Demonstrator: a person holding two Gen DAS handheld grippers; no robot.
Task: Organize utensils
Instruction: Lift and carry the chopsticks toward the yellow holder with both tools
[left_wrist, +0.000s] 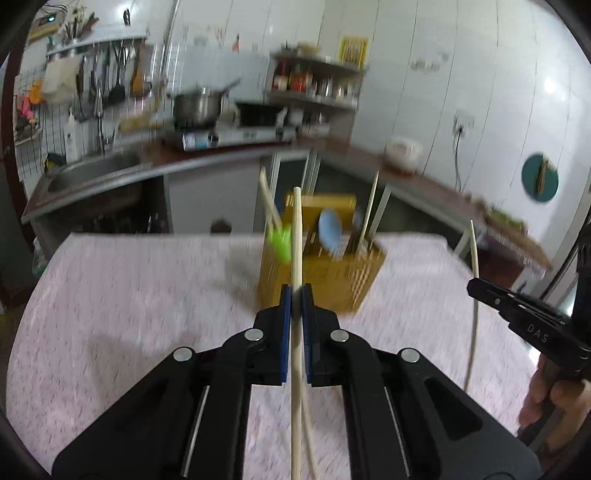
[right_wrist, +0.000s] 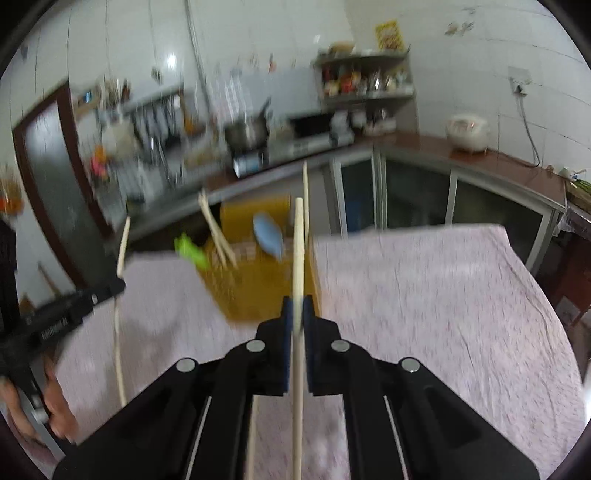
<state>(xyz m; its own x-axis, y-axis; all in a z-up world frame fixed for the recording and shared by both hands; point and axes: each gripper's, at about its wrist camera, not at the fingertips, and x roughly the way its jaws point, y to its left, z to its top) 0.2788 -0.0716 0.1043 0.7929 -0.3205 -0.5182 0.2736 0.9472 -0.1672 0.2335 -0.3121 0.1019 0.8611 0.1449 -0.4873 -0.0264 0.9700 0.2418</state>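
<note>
We see pink tablecloth (left_wrist: 129, 295), yellow utensil caddy (left_wrist: 321, 273) far centre, kitchen counter (left_wrist: 221, 155) beyond. Left gripper (left_wrist: 296, 295) clenches chopstick (left_wrist: 297, 240); right gripper (right_wrist: 296, 306) clenches second chopstick (right_wrist: 299, 251).

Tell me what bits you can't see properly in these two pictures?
- Lower end of the left gripper's chopstick: left wrist view, cut off by the bottom edge.
- Lower end of the right gripper's chopstick: right wrist view, also cut off below.
- Inside the yellow holder: both views, motion blur smears its compartments.
- Jars on the shelf: too small and blurred to name.
</note>
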